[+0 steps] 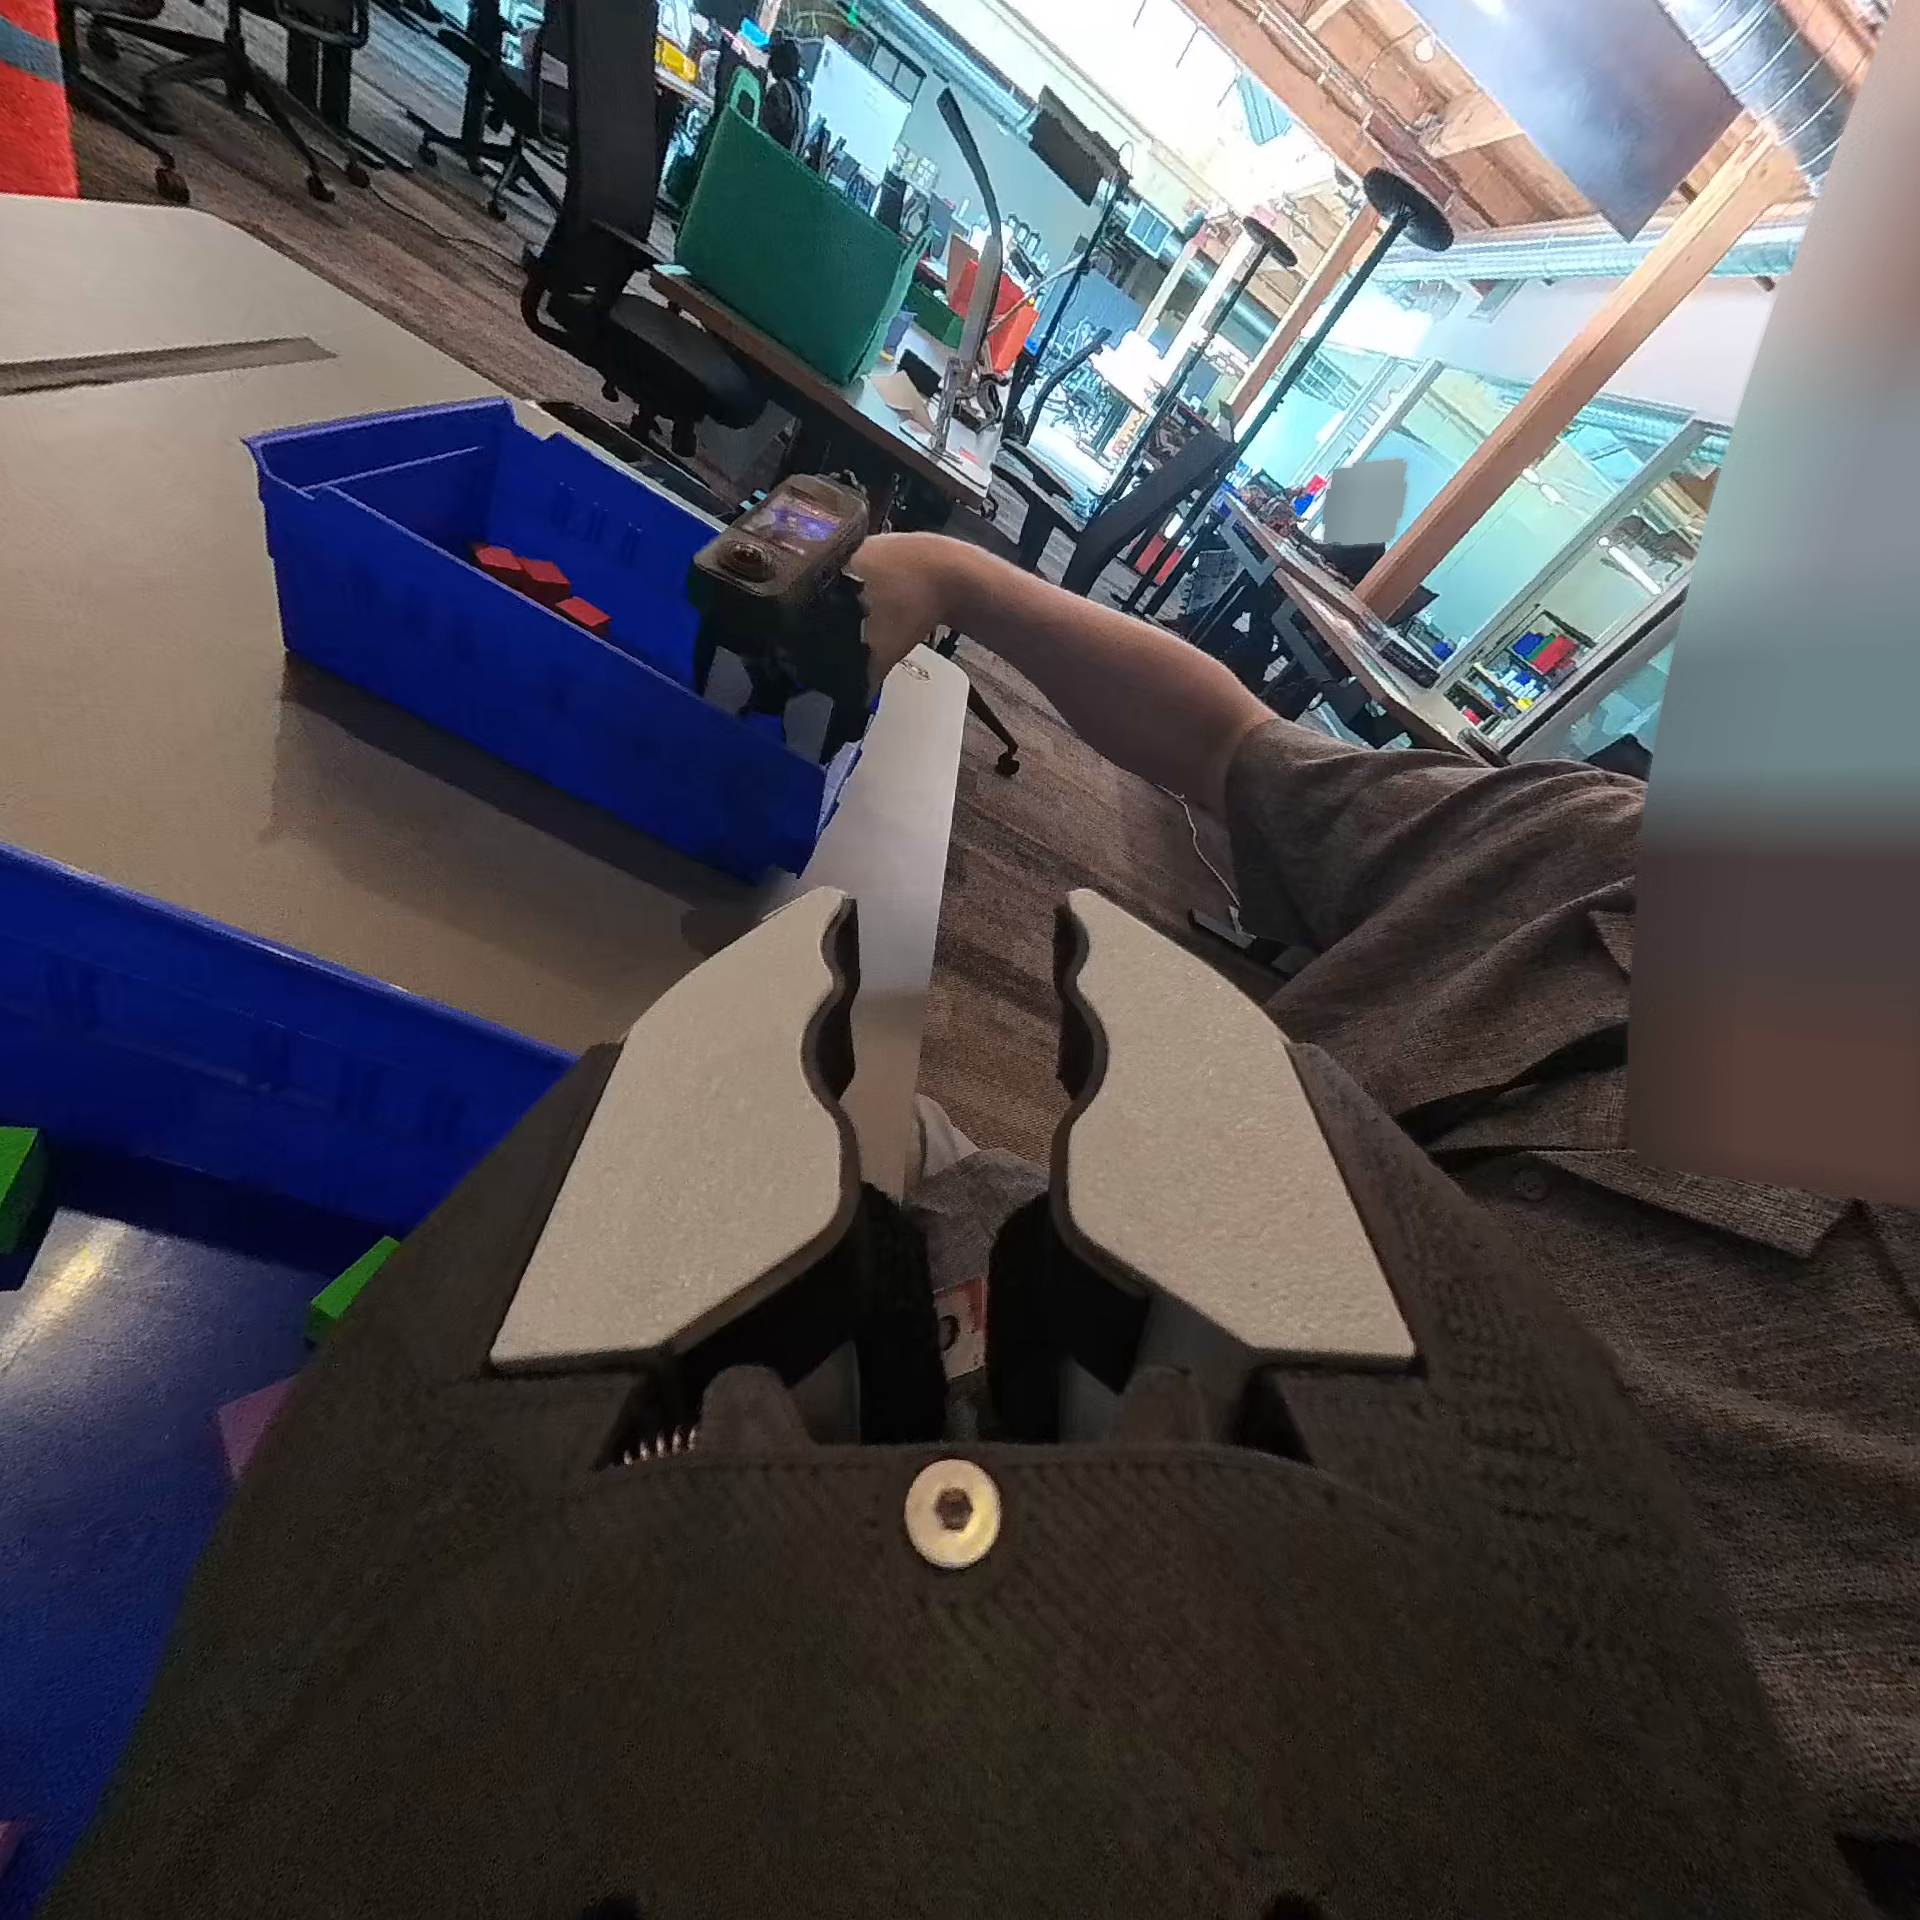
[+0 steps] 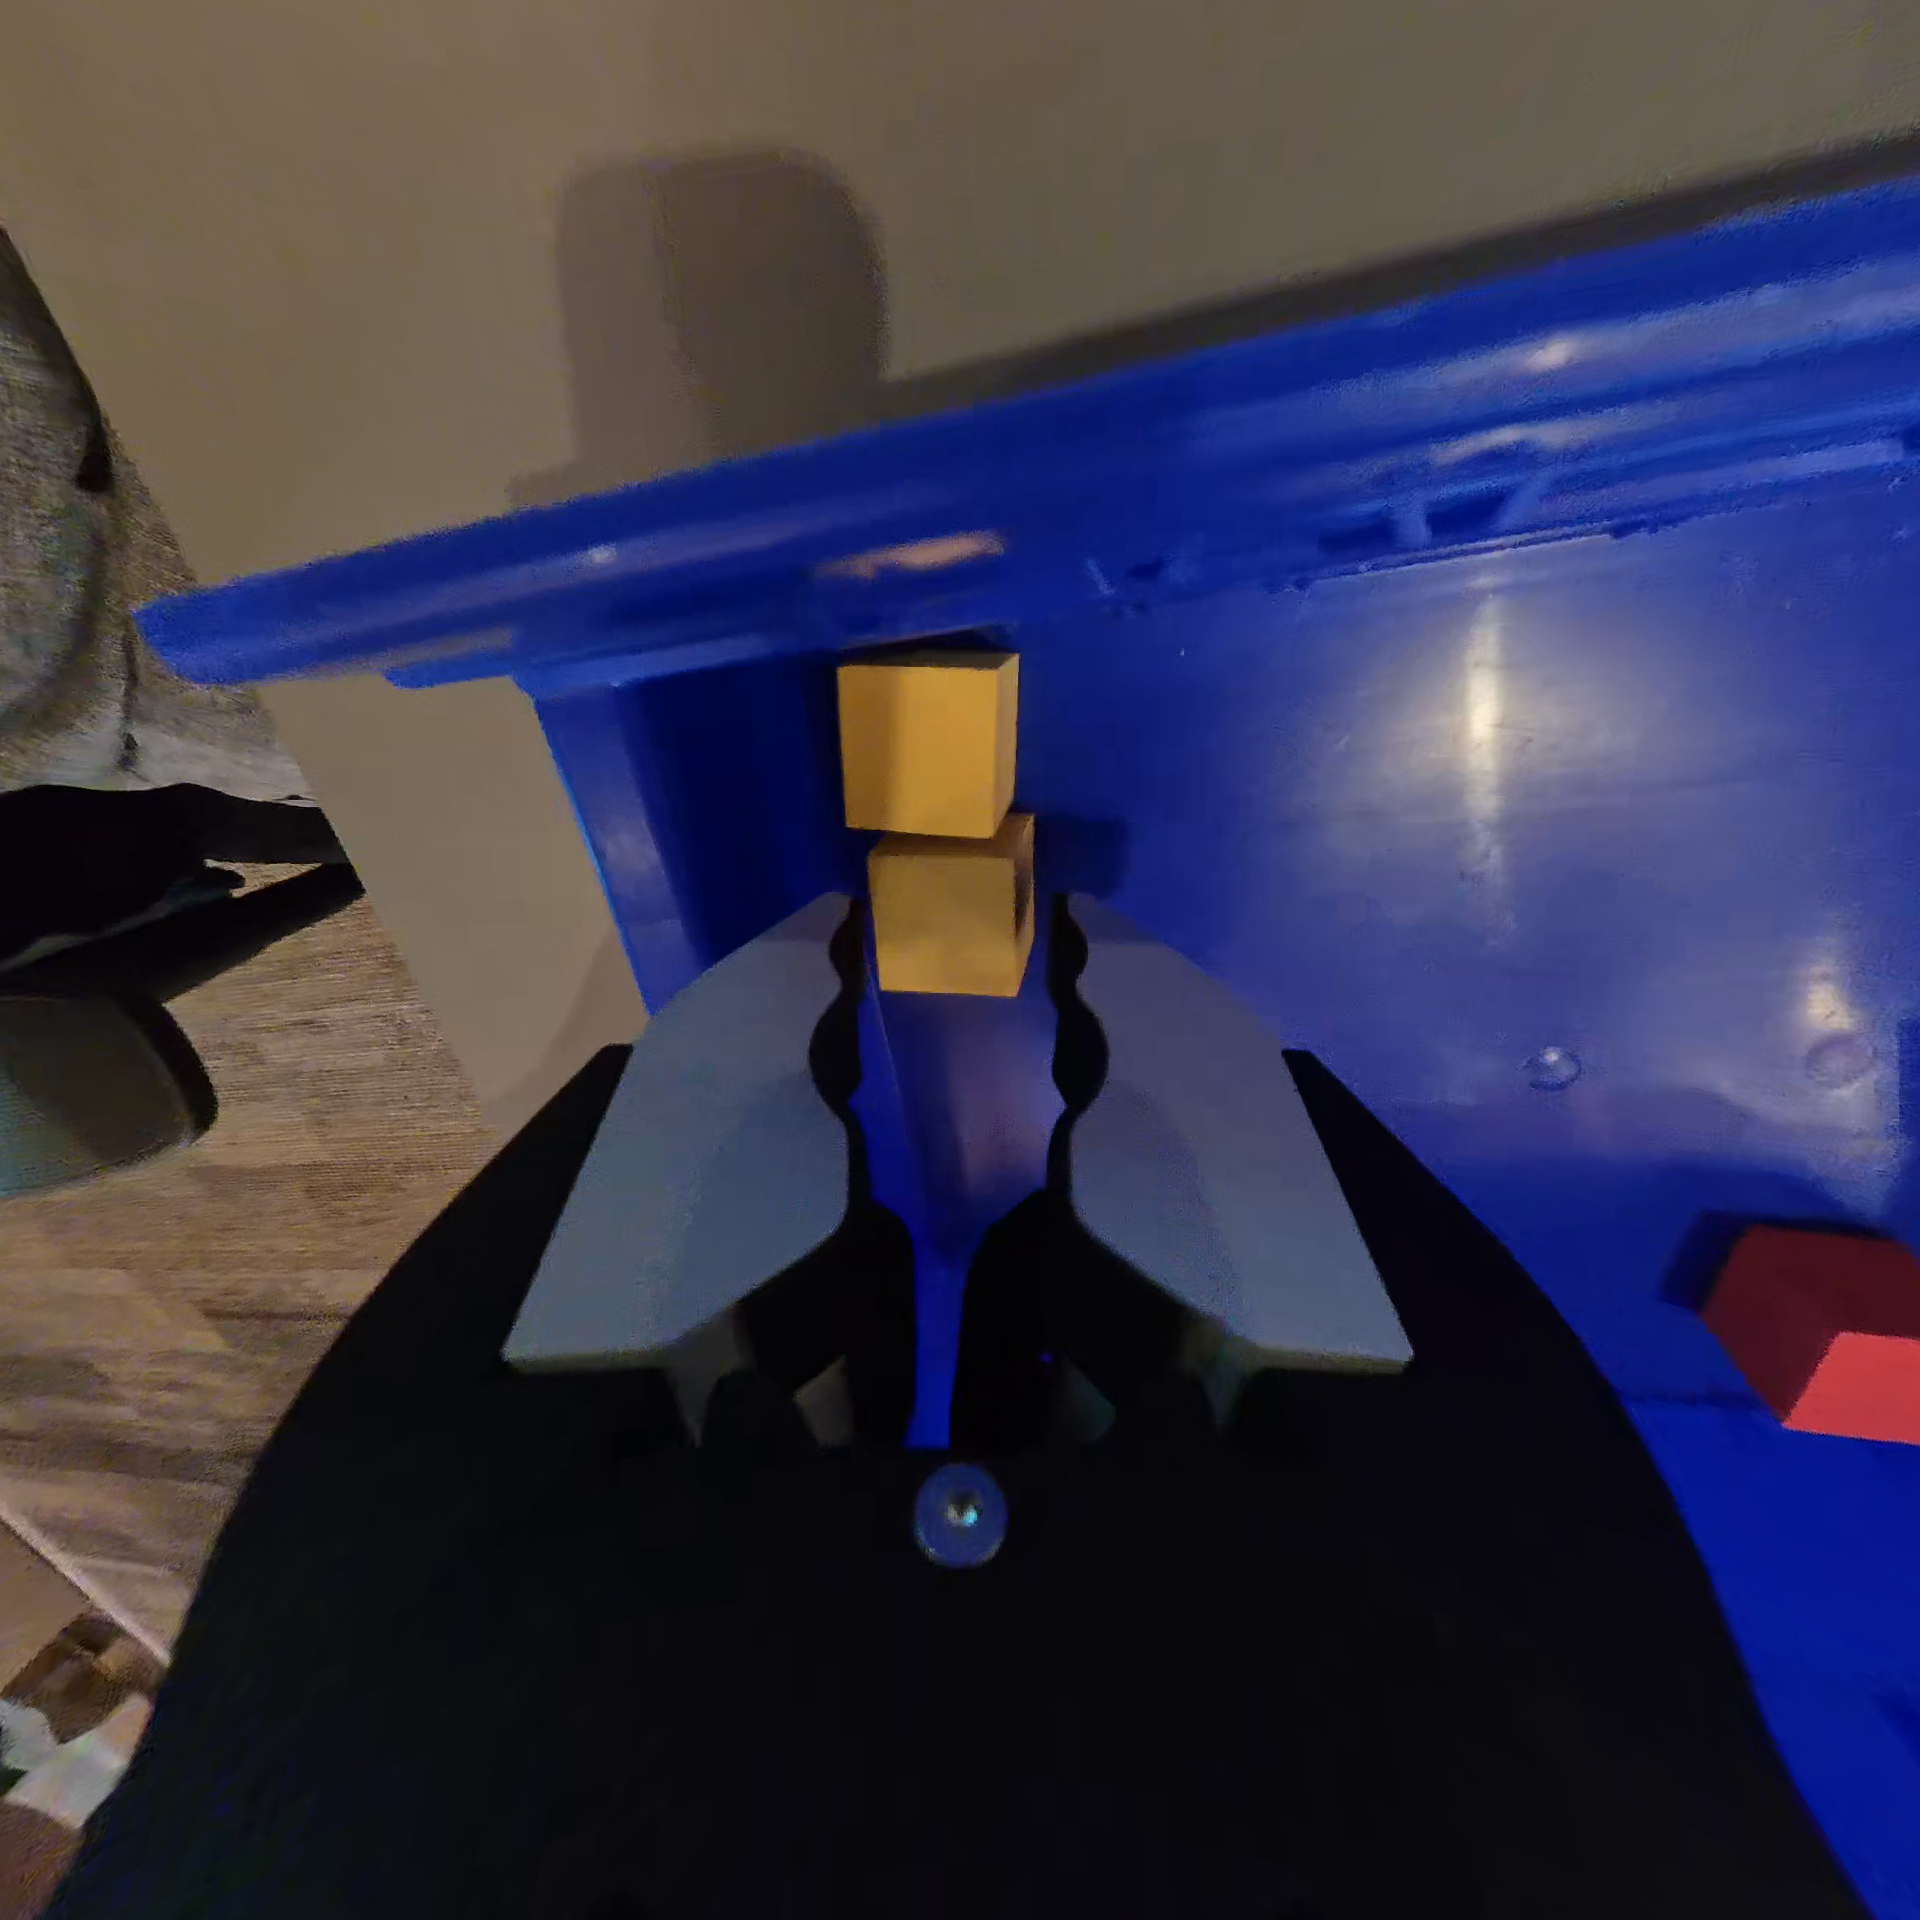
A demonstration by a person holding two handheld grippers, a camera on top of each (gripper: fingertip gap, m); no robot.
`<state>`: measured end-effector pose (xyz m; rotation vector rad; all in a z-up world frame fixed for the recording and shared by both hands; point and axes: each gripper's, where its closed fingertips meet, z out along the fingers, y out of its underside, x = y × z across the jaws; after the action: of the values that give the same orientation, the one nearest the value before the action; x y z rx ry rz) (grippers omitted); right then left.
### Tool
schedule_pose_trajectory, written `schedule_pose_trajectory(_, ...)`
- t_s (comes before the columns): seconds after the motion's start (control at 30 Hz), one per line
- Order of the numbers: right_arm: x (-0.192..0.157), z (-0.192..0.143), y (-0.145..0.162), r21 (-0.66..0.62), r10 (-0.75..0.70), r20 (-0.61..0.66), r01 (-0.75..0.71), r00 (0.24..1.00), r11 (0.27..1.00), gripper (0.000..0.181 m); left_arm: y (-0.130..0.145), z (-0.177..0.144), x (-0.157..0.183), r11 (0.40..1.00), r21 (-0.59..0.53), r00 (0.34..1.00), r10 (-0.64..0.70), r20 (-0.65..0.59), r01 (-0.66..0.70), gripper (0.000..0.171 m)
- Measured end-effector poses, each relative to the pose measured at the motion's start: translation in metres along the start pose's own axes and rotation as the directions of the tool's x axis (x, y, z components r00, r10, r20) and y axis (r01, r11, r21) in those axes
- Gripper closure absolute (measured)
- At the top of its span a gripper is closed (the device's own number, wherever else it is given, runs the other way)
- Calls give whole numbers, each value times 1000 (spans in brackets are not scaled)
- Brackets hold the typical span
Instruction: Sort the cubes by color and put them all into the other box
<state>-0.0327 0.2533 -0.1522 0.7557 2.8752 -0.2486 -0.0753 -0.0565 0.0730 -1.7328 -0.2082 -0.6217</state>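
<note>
An open office with wooden beams, desk chairs [image 1: 623,260] and a green box [image 1: 790,249] on a far desk lies beyond a pale grey table [image 1: 156,644]; on the table, ahead and to the left of the left gripper [image 1: 956,935], stands a blue bin [image 1: 540,665] with red blocks [image 1: 540,582] inside; a second blue bin [image 1: 249,1049] sits close on that gripper's left, with green blocks [image 1: 348,1294] in it. The left gripper hangs past the table edge with its fingers spread and nothing between them; beyond it a person's arm [image 1: 1091,665] reaches to the far bin, holding the right gripper [image 1: 790,707] down inside it.

In the right wrist view the right gripper [image 2: 956,935] is low in the blue bin [image 2: 1455,831], near its corner; its fingertips flank a yellow cube [image 2: 951,925], and whether they press it I cannot tell; a second yellow cube [image 2: 925,743] lies just beyond the first, touching it, against the bin wall; a red block [image 2: 1829,1340] rests to the gripper's right.
</note>
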Motion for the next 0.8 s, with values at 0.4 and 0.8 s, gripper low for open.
schedule_pose_trajectory(0.4, 10, -78, -16, 207, 53, -271, 5, 961, 978, 139, 21, -5, -107, 938, -346, 894, 144, 425, 13, 129)
schedule_pose_trajectory(0.8, -37, -106, -45, 395, 42, -418, 140, 907, 908, 142, 81, -14, -247, 200, -969, 748, 663, 23, -148, 128)
